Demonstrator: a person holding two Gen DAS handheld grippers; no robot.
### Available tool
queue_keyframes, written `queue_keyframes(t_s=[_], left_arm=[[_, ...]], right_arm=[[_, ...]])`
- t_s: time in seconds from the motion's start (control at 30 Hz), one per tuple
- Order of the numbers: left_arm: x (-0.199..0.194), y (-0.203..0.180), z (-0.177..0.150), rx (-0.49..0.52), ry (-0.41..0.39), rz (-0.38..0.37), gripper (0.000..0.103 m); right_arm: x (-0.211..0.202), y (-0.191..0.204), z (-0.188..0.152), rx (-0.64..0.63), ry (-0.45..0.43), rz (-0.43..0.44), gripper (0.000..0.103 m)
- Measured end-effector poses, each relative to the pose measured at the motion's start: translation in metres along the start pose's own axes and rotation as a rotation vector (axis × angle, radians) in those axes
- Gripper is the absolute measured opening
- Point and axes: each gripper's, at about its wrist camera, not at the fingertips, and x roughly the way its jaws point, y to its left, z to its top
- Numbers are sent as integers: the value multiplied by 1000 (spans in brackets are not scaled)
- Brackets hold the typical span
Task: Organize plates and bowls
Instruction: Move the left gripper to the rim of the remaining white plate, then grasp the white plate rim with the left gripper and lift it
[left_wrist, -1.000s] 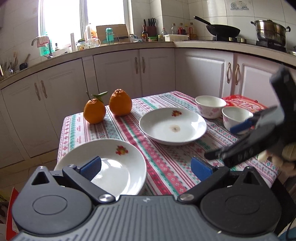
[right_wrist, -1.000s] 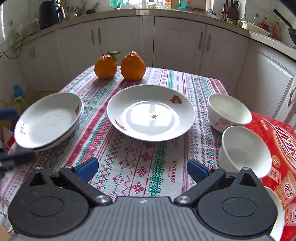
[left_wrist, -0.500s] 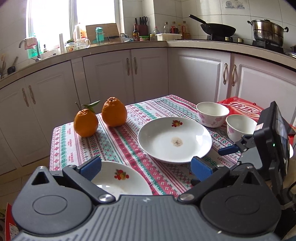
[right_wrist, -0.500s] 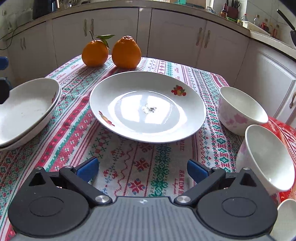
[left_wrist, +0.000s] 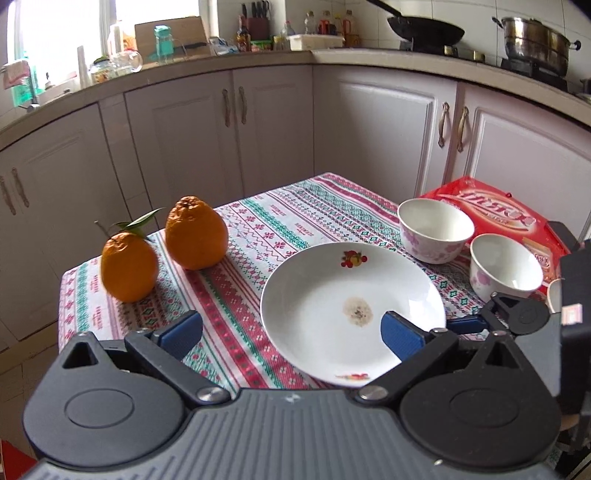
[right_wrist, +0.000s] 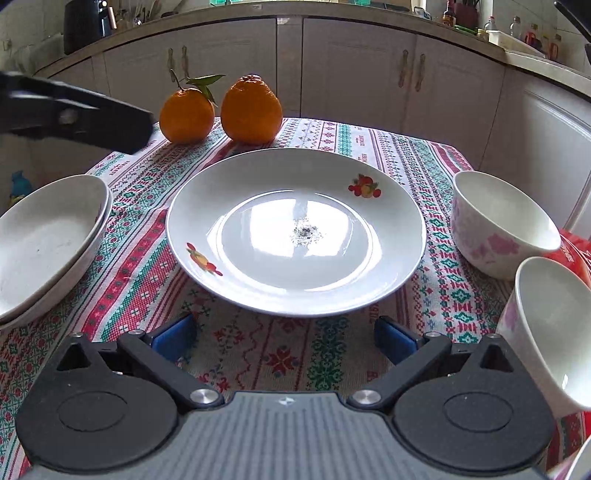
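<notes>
A white plate with fruit decals (right_wrist: 295, 232) lies in the middle of the patterned tablecloth, also in the left wrist view (left_wrist: 351, 310). Two stacked white plates (right_wrist: 48, 240) sit at the left table edge. Two white bowls with pink flowers (right_wrist: 498, 225) (right_wrist: 554, 332) stand at the right, also in the left wrist view (left_wrist: 434, 229) (left_wrist: 506, 269). My right gripper (right_wrist: 284, 339) is open and empty just in front of the middle plate's near rim. My left gripper (left_wrist: 291, 332) is open and empty above the table's left side; its right finger overlaps the plate in view.
Two oranges (right_wrist: 221, 110) stand at the table's far edge. A red snack package (left_wrist: 495, 218) lies under the bowls at the right. The patterned tablecloth (right_wrist: 277, 354) covers the table. White kitchen cabinets (left_wrist: 258, 129) stand behind.
My right gripper has moved forward towards the middle plate. My left gripper has risen and swung right, away from the stacked plates, which have left its view.
</notes>
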Motion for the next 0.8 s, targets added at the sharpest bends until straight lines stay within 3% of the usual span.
queue_keyframes(t_s=[0.47,0.6,0.8], left_arm=[[111,4,44,76,228,-120,93],[130,5,48,79,279,-155,82],[147,3,48,109,323,-179,82]], right_arm=[[6,-13,5,23,-6,-32,103],[6,-13,5,10,-7,-27,103],[6,-11,6,-12,-15,-27,103]])
